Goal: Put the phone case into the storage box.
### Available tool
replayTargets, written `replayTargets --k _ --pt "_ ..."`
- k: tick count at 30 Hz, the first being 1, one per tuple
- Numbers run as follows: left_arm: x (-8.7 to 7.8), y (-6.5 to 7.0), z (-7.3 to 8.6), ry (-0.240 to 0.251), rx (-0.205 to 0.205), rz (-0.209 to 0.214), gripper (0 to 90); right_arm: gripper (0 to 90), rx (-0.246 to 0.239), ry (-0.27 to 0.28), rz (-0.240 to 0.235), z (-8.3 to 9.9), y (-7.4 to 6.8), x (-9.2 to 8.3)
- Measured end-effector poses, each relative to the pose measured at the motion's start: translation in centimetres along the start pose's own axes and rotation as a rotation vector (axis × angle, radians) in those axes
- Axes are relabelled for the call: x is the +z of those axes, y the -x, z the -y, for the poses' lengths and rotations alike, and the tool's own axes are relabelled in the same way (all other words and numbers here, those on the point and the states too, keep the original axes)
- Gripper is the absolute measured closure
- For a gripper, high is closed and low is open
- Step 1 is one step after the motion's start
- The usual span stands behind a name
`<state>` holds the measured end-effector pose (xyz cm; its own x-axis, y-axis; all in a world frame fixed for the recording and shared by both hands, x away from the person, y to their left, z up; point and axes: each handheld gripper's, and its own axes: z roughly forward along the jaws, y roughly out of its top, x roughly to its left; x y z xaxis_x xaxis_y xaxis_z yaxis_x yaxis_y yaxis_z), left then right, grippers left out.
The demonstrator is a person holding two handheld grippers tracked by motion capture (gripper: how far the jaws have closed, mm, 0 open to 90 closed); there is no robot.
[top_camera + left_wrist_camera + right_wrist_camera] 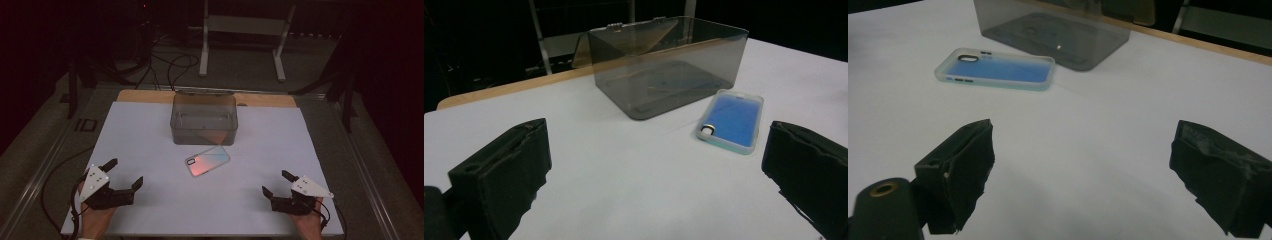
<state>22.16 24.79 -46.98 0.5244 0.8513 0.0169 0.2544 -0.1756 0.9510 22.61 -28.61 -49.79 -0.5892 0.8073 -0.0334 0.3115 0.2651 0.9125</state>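
A phone case (207,161) with a frosted rim and a shiny back lies flat on the white table cover, just in front of a smoky clear plastic box (204,119) with its lid tipped back. The case (731,120) looks blue in the left gripper view, and so does the case (997,69) in the right gripper view. My left gripper (126,172) rests near the front left corner, open, nothing between its jaws. At the front right my right gripper (277,183) is open and empty too. Both point toward the middle of the table.
The white cover (150,130) lies on a wooden tabletop (145,96) whose far edge shows behind the box. Beyond the table stand a white metal frame (242,30) and loose black cables (170,65) on the floor. Dark stand legs (75,80) flank the table.
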Motion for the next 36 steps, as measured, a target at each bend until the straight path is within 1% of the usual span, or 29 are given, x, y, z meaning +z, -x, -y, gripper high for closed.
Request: replayTargets --k 1,4,8,10,13,17,23,28,34,36 --pt "0.0 -0.1 0.1 0.000 -0.009 0.000 0.4 10.6 0.004 0.003 0.001 0.0 0.0 0.0" --pt "0.1 -0.1 0.1 0.001 -0.013 0.000 0.4 10.6 0.004 0.003 0.001 0.0 0.0 0.0" --pt "0.2 0.1 0.0 -0.003 -0.006 0.005 0.4 10.6 0.005 0.004 0.000 0.0 0.0 -0.1" --pt "0.4 0.3 -0.2 -0.006 0.000 0.012 0.4 10.6 0.004 0.004 0.001 0.0 -0.1 0.0" --pt "0.9 0.5 -0.6 -0.021 0.019 0.029 0.4 10.6 0.006 0.007 0.002 0.0 0.0 -0.1" --pt "1.2 0.6 -1.1 -0.028 0.030 0.038 0.4 10.6 0.006 0.007 0.004 0.0 -0.1 -0.1" --pt "1.9 0.7 -2.1 -0.036 0.042 0.045 0.5 10.6 0.007 0.007 0.003 0.0 -0.1 0.0" --pt "2.3 0.8 -2.5 -0.040 0.054 0.050 0.7 10.6 0.003 0.005 0.006 0.0 -0.1 -0.1" --pt "3.1 0.8 -2.9 -0.056 0.067 0.054 0.8 10.6 -0.001 0.003 0.005 0.0 -0.1 0.0" --pt "3.3 0.8 -3.0 -0.060 0.065 0.058 0.7 10.6 -0.001 0.003 0.005 0.0 -0.1 0.0"
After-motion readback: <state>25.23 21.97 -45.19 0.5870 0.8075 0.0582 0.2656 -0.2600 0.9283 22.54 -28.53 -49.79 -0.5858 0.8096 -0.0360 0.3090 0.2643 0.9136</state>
